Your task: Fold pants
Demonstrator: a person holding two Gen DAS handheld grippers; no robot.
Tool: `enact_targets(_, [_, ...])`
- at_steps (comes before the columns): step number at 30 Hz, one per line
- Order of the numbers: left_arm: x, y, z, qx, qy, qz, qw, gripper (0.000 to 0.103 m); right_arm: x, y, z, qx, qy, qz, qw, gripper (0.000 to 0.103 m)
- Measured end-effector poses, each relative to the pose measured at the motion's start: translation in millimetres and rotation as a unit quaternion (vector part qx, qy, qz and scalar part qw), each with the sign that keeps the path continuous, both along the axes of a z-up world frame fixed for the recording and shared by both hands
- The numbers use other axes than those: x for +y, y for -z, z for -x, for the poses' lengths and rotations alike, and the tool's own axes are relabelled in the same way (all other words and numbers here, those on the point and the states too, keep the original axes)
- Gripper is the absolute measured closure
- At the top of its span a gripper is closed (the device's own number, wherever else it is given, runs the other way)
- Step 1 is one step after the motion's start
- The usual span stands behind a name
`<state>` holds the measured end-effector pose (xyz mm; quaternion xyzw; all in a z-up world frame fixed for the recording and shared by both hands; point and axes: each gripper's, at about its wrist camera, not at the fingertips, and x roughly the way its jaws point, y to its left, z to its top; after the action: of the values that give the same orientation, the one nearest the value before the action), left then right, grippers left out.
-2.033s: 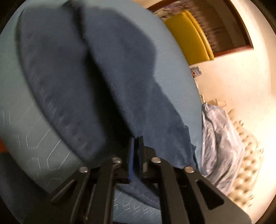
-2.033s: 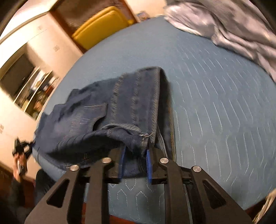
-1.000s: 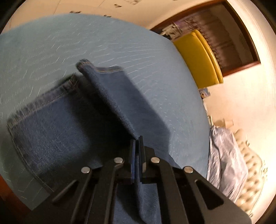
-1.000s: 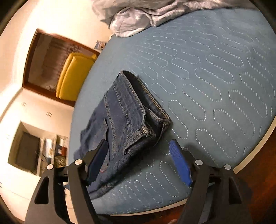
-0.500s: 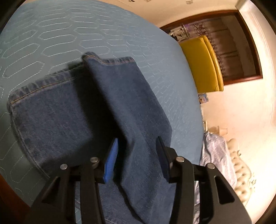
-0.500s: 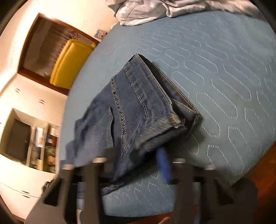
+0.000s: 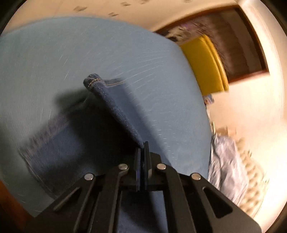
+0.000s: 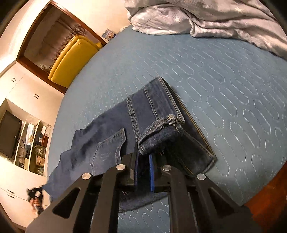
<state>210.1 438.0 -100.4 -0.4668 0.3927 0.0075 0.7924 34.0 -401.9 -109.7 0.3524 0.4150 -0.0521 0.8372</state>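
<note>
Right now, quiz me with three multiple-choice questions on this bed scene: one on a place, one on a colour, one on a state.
1. Where do the jeans lie?
A. on the blue mattress
B. on the floor
C. on the sofa

2. What colour is the sofa in the doorway?
A. red
B. yellow
C. green

3. What does the left gripper hold?
A. nothing
B. the grey duvet
C. a fold of denim

Answers: 1 A, quilted blue fabric surrounds them; 2 B, both views show yellow; 3 C, denim runs up from between its shut pads.

Dark blue jeans [image 8: 148, 114] with pale stitching lie on a teal bedspread [image 8: 224, 75] quilted in elongated hexagons; grey star-printed duvet [image 8: 206, 16]; mustard-yellow sofa [image 8: 71, 59].
</note>
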Motion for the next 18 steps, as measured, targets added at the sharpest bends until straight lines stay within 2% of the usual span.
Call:
enact_targets(5, [-13.7, -76.0, 6.5, -0.044, 0.056, -0.080, 0.9943, 0.101, 0.3, -0.8, 4.3, -0.005, 0.003, -0.001, 1.000, 0.094])
enact_targets(8, [-26.1, -87.6, 37.0, -0.070, 0.052, -0.105, 0.9906, 0.101, -2.5, 6.4, 12.5, -0.002, 0.006, -0.008, 1.000, 0.094])
enact_targets(9, [-28.6, -77.5, 46.0, -0.060, 0.043, -0.106, 0.9916, 0.102, -4.4, 9.1, 15.7, -0.001, 0.008, -0.011, 1.000, 0.094])
enact_targets(10, [-27.8, -53.0, 59.0, -0.034, 0.036, -0.100, 0.9938, 0.102, -7.5, 12.9, 19.6, 0.000, 0.009, -0.017, 1.000, 0.094])
enact_targets(12, [-17.3, 2.6, 78.7, 0.009, 0.019, -0.045, 0.9987, 0.102, -9.6, 17.7, 22.2, 0.007, 0.007, -0.021, 1.000, 0.095])
enact_targets(13, [-11.6, 21.7, 86.4, 0.021, 0.010, -0.022, 0.9995, 0.102, -10.1, 18.9, 22.2, 0.011, 0.005, -0.020, 1.000, 0.095])
enact_targets(15, [-3.1, 51.5, 104.5, 0.023, -0.007, 0.030, 0.9993, 0.100, -9.2, 16.8, 23.2, 0.013, 0.000, -0.017, 1.000, 0.095])
enact_targets(17, [6.5, 64.0, 116.1, 0.018, -0.025, 0.065, 0.9974, 0.077, -9.3, 12.2, 21.1, 0.011, -0.006, -0.013, 1.000, 0.095])
enact_targets(18, [12.4, 66.7, 117.6, 0.012, -0.035, 0.080, 0.9961, 0.060, -10.2, 13.1, 20.9, 0.012, -0.006, -0.013, 1.000, 0.095])
